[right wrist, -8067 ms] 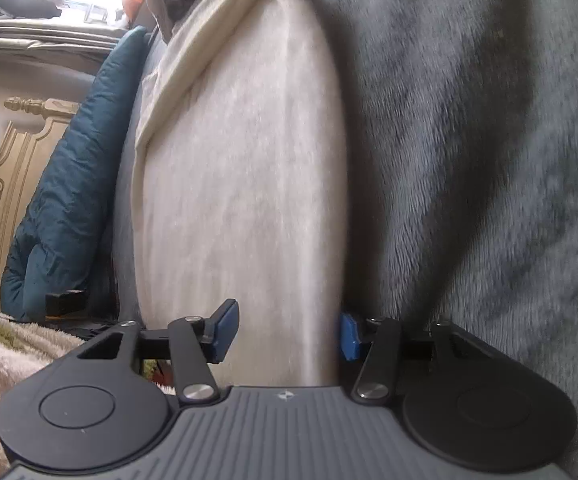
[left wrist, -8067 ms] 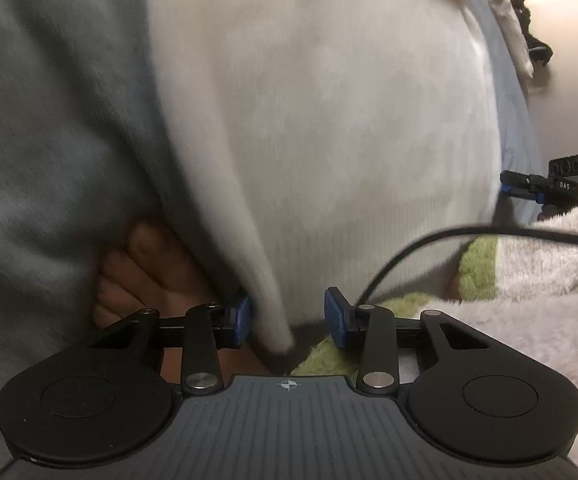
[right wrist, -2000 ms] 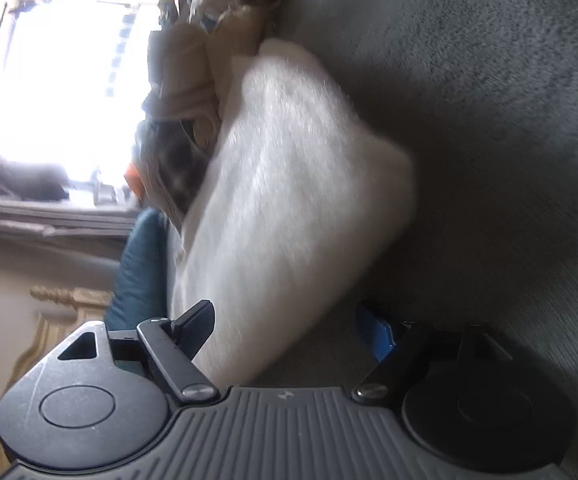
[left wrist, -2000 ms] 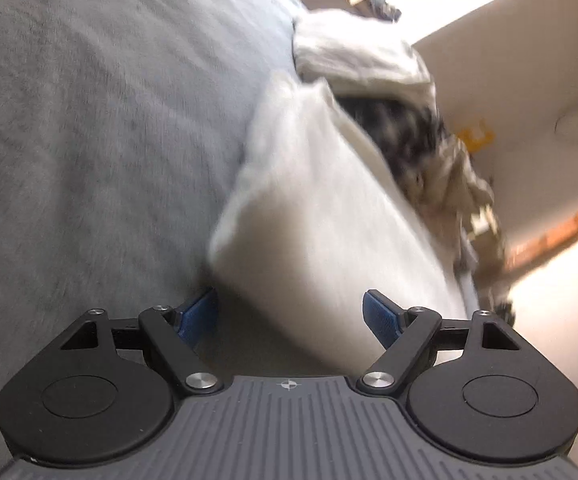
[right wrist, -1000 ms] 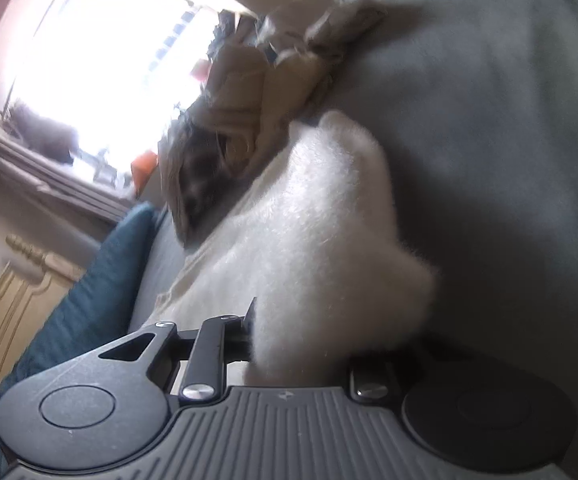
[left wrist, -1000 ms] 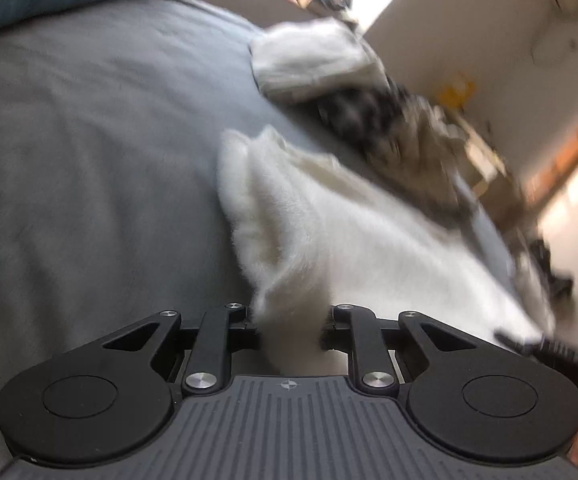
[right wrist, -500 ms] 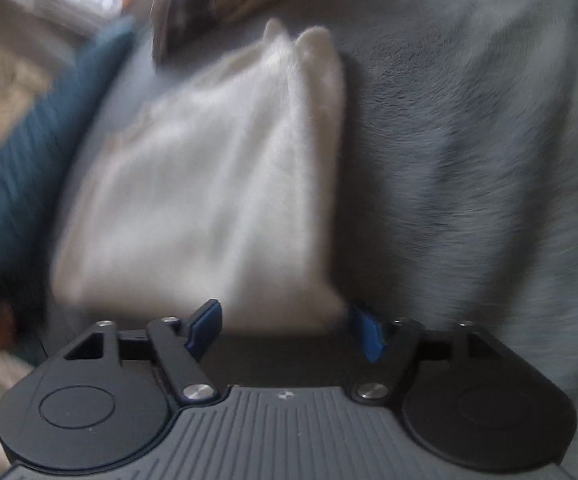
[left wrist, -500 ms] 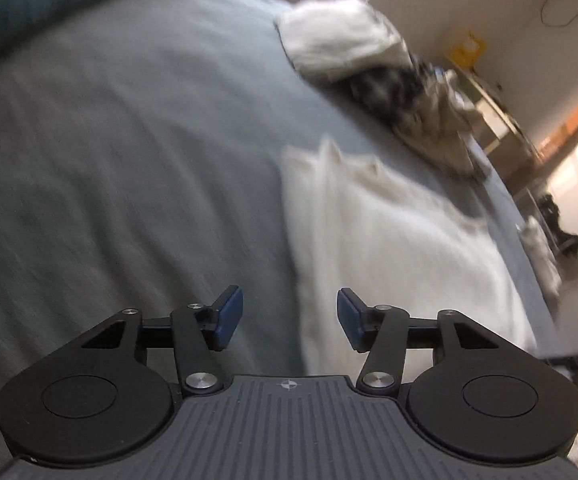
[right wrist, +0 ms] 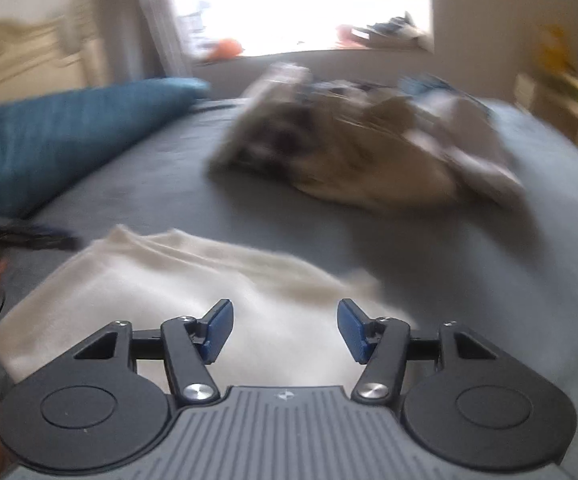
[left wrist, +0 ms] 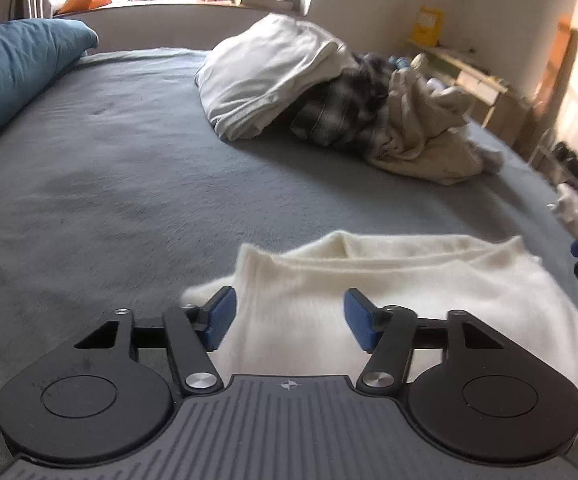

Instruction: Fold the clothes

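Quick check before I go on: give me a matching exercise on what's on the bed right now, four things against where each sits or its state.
Things:
1. fluffy white folded garment
2. teal quilted pillow
3. heap of beige and plaid unfolded clothes
4. left gripper

Places or states:
A. far side of the grey bedcover, crumpled
B. left edge of the bed
C. jaws open, nothing gripped
D. lying flat, nearest the grippers

Pairs: 1-D, 2-B, 3-A, 4-C

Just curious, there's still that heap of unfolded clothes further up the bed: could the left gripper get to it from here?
Probably yes. The left gripper stands open and empty over the folded white garment, and only bare grey blanket lies between it and the heap of clothes. It would need a forward reach.
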`<state>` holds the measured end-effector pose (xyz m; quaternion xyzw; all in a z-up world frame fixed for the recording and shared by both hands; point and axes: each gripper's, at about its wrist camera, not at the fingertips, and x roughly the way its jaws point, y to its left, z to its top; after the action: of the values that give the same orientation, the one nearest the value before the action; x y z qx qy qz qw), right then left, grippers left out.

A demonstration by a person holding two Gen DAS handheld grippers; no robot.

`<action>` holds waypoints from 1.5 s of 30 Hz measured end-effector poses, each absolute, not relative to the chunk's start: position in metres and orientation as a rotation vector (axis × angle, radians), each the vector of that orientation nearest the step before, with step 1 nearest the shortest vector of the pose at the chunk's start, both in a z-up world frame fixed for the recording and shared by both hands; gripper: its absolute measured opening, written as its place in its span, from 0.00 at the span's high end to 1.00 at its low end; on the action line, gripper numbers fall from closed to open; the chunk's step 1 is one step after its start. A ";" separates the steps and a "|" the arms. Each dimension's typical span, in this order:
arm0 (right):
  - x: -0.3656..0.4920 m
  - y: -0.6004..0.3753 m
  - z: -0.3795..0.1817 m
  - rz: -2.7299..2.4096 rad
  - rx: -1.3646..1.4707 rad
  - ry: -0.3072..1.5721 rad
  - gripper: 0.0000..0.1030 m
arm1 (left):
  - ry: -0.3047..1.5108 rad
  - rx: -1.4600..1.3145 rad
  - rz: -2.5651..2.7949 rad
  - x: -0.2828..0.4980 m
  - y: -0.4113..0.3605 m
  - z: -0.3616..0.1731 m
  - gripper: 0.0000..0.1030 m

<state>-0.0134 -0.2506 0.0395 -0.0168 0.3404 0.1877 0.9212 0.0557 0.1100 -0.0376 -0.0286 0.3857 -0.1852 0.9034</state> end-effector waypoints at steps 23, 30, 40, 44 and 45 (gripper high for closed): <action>0.064 -0.138 -0.034 0.630 -0.584 0.813 0.97 | 0.791 -0.027 -0.380 0.063 0.104 -0.069 0.73; 0.062 -0.143 -0.018 0.558 -0.552 0.705 0.98 | 0.808 -0.066 -0.379 0.067 0.109 -0.068 0.73; 0.063 -0.136 -0.041 0.481 -0.577 0.674 0.98 | 0.810 -0.086 -0.375 0.068 0.110 -0.067 0.78; 0.055 -0.136 -0.026 0.444 -0.571 0.598 0.98 | 0.755 -0.077 -0.329 0.067 0.114 -0.062 1.00; 0.054 -0.136 -0.023 0.434 -0.566 0.586 0.98 | 0.739 -0.102 -0.317 0.067 0.118 -0.060 1.00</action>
<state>0.0544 -0.1362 -0.0234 -0.2731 0.2827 0.2095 0.8953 0.0669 0.1178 -0.0597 -0.0494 0.3593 -0.1540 0.9191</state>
